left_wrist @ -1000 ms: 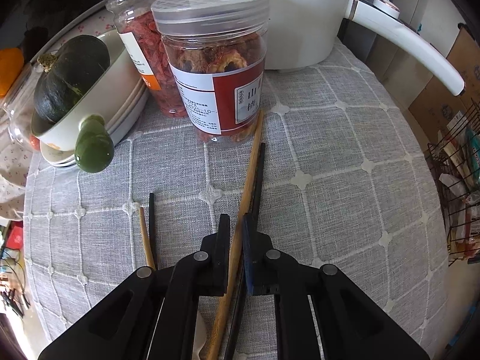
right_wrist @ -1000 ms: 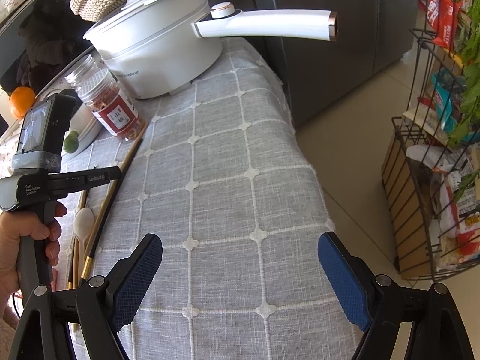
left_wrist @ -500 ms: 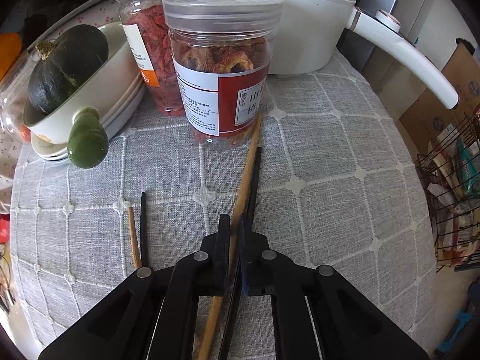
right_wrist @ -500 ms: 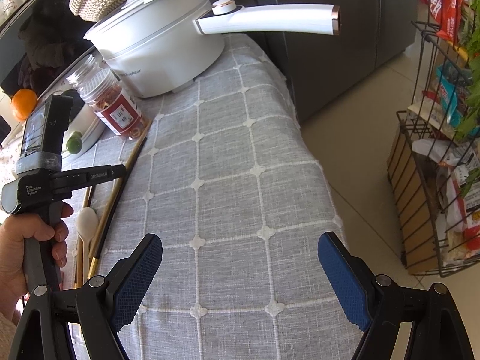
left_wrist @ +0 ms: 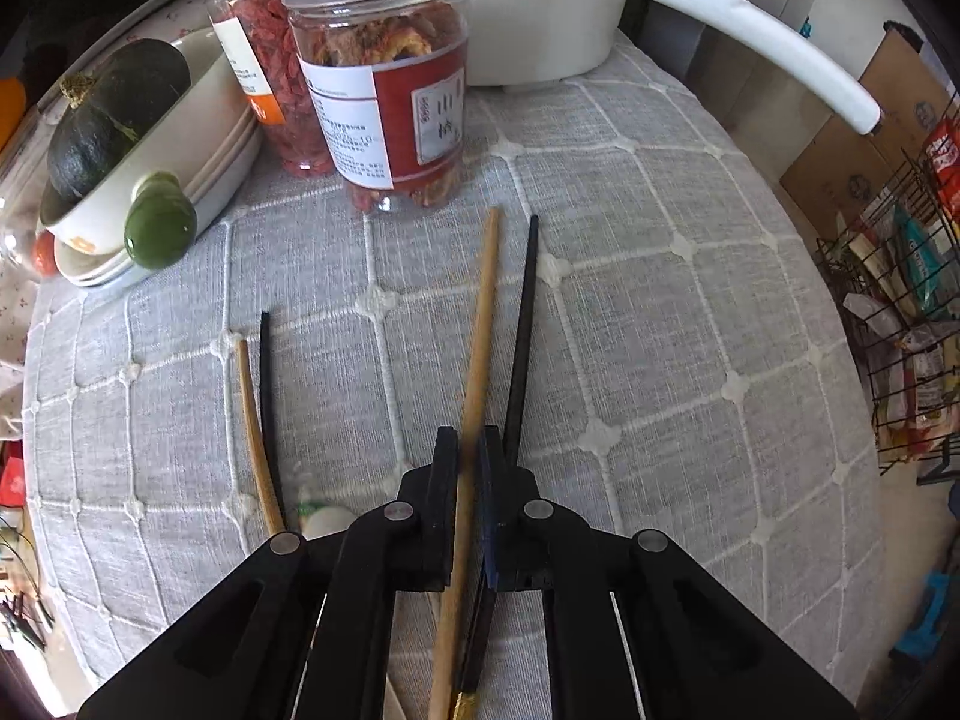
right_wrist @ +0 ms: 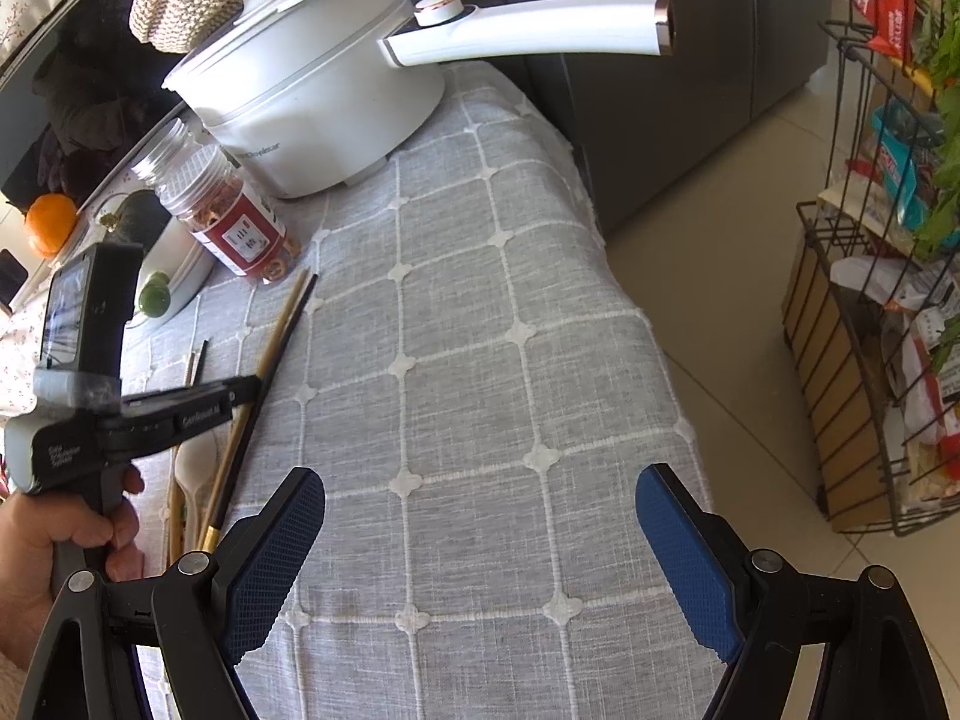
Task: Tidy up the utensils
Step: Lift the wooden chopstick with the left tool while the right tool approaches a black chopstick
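Two long chopsticks have drawn back from the red-labelled jar (left_wrist: 390,102) over the last second — their tips, formerly at its base, now lie apart from it and splayed. The left gripper (left_wrist: 471,450) has its jaws pinching the wooden chopstick (left_wrist: 480,324), while the black chopstick (left_wrist: 521,330) runs just beside it; sorting the pairs looks under way. The white pot (right_wrist: 312,102) is lidded, contents hidden. A white dish (left_wrist: 180,138) holds a dark squash (left_wrist: 114,114). Both jars hold dried red food. The right gripper (right_wrist: 480,546) hovers over bare table, jaws spread wide.
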{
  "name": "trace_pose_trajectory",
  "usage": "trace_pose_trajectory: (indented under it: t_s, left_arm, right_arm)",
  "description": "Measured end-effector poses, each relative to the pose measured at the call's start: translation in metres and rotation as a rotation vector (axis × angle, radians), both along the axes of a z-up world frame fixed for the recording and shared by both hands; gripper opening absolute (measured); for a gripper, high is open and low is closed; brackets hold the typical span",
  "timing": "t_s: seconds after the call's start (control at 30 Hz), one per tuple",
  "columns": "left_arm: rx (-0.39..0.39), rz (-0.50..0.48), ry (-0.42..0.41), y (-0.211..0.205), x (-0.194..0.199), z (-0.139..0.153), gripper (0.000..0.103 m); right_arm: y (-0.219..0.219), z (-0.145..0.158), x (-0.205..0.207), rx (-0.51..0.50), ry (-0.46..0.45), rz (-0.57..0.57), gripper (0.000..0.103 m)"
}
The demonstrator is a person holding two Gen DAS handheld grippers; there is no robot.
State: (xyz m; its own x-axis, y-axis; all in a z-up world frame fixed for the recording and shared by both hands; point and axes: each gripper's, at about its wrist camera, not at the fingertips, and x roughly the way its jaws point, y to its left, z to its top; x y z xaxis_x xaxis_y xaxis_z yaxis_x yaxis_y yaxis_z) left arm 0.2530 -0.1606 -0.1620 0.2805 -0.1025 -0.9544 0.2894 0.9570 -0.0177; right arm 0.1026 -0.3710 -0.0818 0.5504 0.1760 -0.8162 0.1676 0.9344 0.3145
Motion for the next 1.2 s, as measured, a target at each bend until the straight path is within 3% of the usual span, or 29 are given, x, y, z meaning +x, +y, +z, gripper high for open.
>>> trace_pose_trajectory:
  t_s: [0.13, 0.4, 0.6, 0.7, 0.93, 1.2]
  left_arm:
    - [0.061, -0.05, 0.068, -0.006, -0.013, 0.002, 0.007]
    - [0.153, -0.006, -0.007, -0.028, 0.009, -0.007, 0.009]
    - [0.13, 0.015, -0.046, -0.029, 0.009, -0.007, 0.006]
    - [0.112, -0.029, -0.098, -0.029, -0.014, 0.008, 0.006]
    - [-0.02, -0.134, -0.222, -0.02, -0.102, 0.072, 0.006]
    - [-0.166, -0.19, -0.348, 0.042, -0.215, 0.136, 0.006]
  right_arm:
    - [-0.004, 0.0, -0.002, 0.02, 0.002, -0.016, 0.089]
    - [-0.008, -0.001, -0.004, 0.047, 0.018, -0.034, 0.089]
    - [-0.005, -0.002, -0.001, 0.074, 0.042, -0.034, 0.089]
    - [-0.003, -0.002, 0.0, 0.073, 0.049, -0.031, 0.089]
    - [0.001, 0.0, -0.001, 0.114, 0.063, -0.044, 0.089]
    - [0.032, 0.001, 0.009, 0.092, 0.062, -0.004, 0.089]
